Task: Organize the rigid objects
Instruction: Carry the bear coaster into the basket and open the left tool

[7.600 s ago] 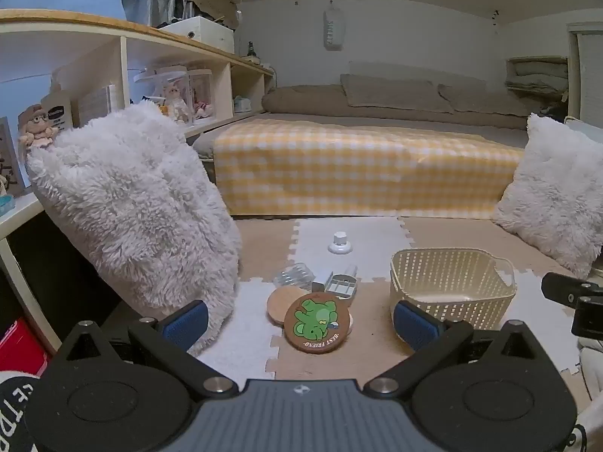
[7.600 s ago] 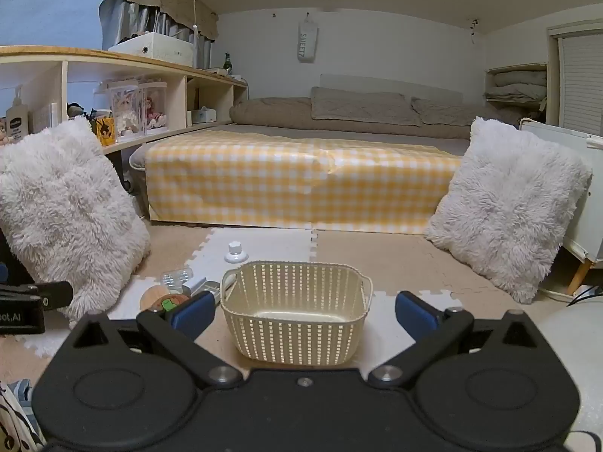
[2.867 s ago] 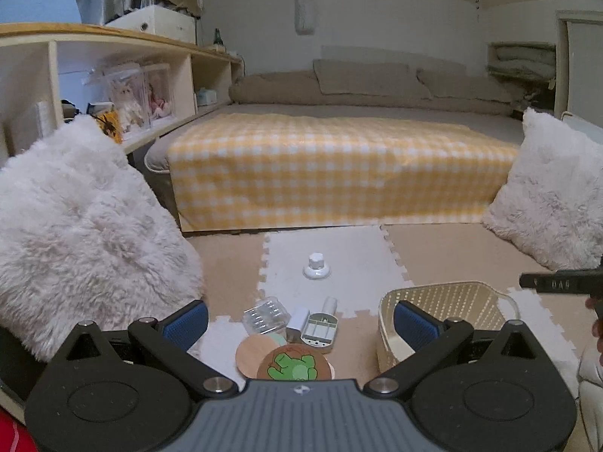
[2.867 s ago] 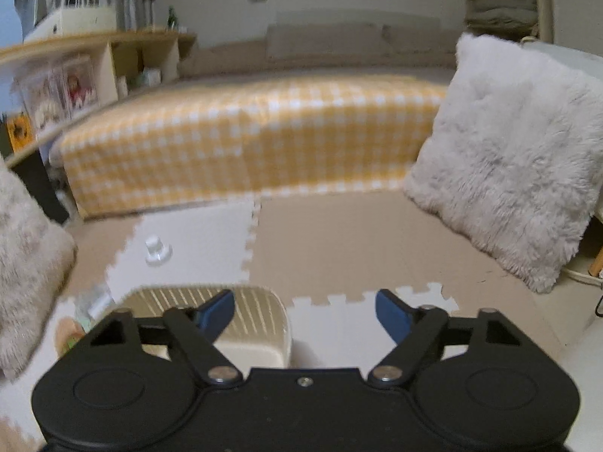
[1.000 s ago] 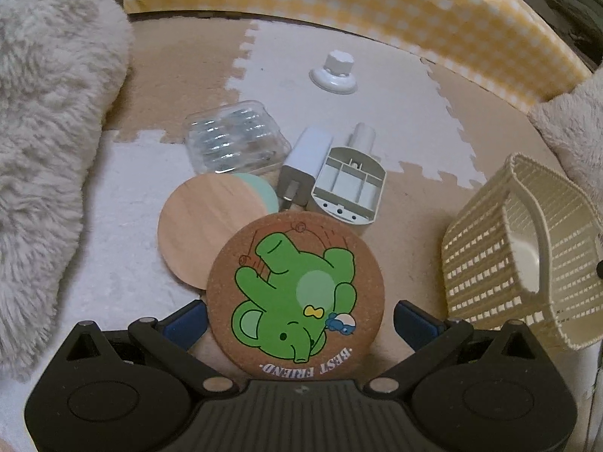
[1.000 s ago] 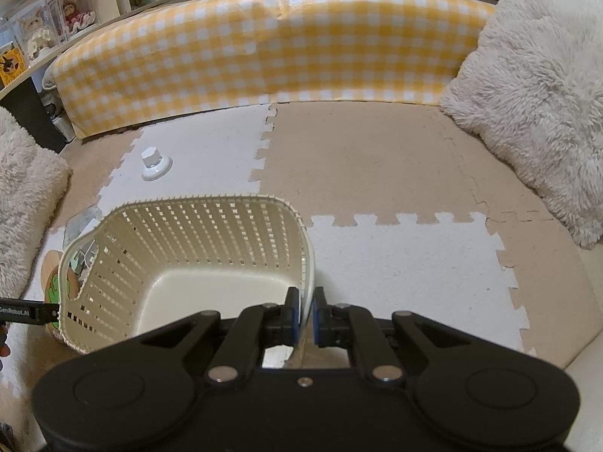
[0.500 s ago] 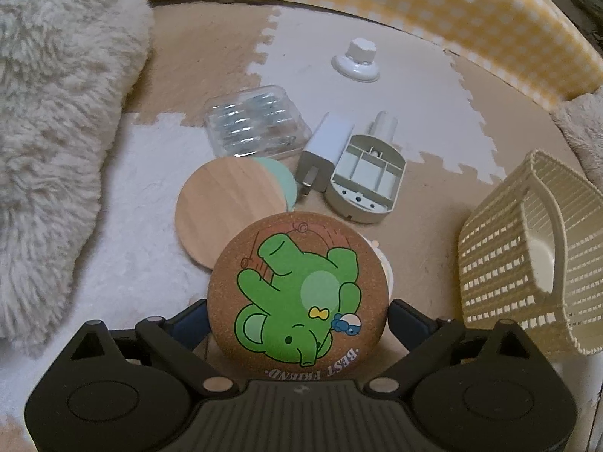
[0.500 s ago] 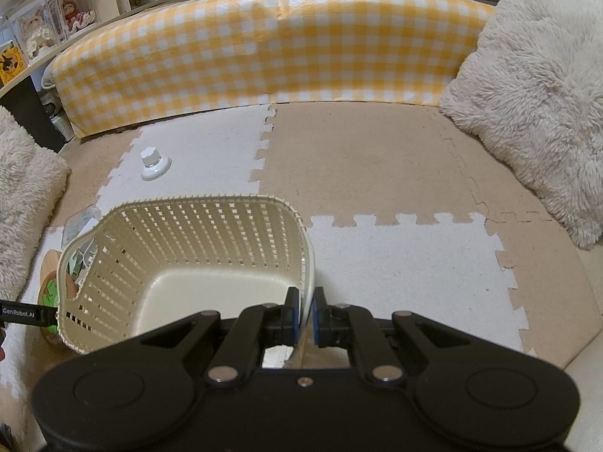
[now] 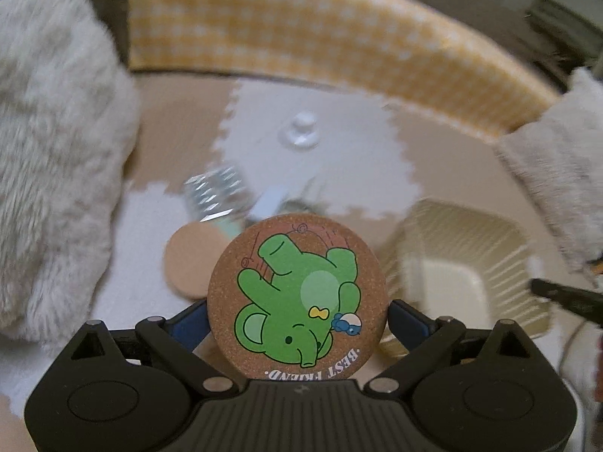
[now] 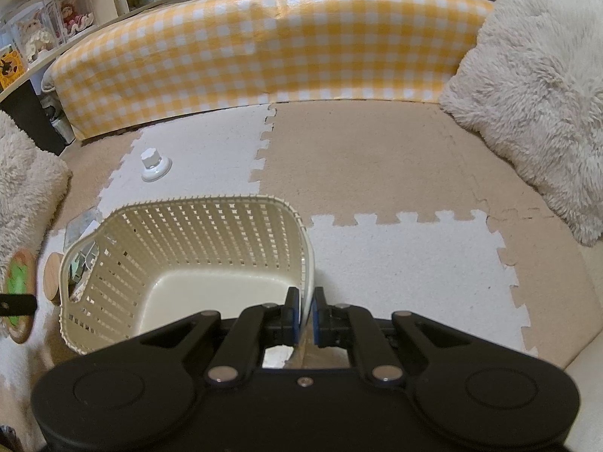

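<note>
My left gripper (image 9: 297, 314) is shut on a round cork coaster with a green elephant (image 9: 297, 295) and holds it above the floor mat; it also shows in the right wrist view (image 10: 17, 286). My right gripper (image 10: 306, 310) is shut on the near rim of a cream slatted basket (image 10: 188, 260), which is tilted and empty. The basket also shows blurred in the left wrist view (image 9: 463, 267), to the coaster's right. On the mat lie a plain wooden coaster (image 9: 186, 263), a clear plastic case (image 9: 216, 196), a white charger (image 9: 269, 201) and a white knob (image 9: 303, 132).
A yellow checked mattress (image 10: 264, 52) runs along the back. Fluffy white cushions stand at the left (image 9: 49, 150) and at the right (image 10: 539, 86). The floor is beige and white foam tiles (image 10: 377, 158). A shelf with boxed dolls (image 10: 49, 26) is at the far left.
My left gripper has closed on the elephant coaster and lifted it off the pile, and the view has swung up. My right gripper still holds the tilted basket by its rim.
</note>
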Motion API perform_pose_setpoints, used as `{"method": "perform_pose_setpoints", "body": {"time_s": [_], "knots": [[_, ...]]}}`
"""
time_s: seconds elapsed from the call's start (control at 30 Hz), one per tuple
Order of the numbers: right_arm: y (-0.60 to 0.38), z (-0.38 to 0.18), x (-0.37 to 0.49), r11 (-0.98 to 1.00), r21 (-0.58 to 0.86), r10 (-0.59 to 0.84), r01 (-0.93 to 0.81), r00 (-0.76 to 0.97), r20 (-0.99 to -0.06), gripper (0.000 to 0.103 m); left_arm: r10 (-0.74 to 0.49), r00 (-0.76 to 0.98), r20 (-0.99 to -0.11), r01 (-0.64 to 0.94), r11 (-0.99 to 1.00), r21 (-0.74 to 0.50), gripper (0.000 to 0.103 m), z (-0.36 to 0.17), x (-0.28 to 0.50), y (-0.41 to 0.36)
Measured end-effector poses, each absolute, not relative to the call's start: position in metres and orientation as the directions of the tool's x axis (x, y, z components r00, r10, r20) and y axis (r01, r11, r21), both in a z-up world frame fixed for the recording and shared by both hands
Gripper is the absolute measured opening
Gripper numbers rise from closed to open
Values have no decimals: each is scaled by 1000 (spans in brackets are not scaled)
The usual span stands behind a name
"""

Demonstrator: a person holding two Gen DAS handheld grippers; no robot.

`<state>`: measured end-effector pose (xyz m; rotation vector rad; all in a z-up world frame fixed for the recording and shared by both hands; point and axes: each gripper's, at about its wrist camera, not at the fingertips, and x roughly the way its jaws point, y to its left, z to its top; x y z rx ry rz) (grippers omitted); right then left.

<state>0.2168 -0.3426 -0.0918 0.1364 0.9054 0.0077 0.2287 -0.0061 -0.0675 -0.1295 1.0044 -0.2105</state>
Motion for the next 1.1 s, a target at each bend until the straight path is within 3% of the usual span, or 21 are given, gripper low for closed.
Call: {"method": "perform_pose_setpoints", "body": {"time_s": [0.43, 0.73, 1.1], "knots": [[-344, -92, 218, 989, 137, 74, 57, 611, -788, 7, -433, 540, -722, 402, 886, -231, 98, -48, 233, -101], [-344, -92, 218, 988, 141, 76, 59, 610, -789, 7, -435, 503, -747, 513, 846, -147, 98, -73, 239, -129], [-344, -92, 218, 988, 142, 77, 59, 610, -789, 7, -385, 500, -776, 535, 842, -73, 103, -82, 243, -131]]}}
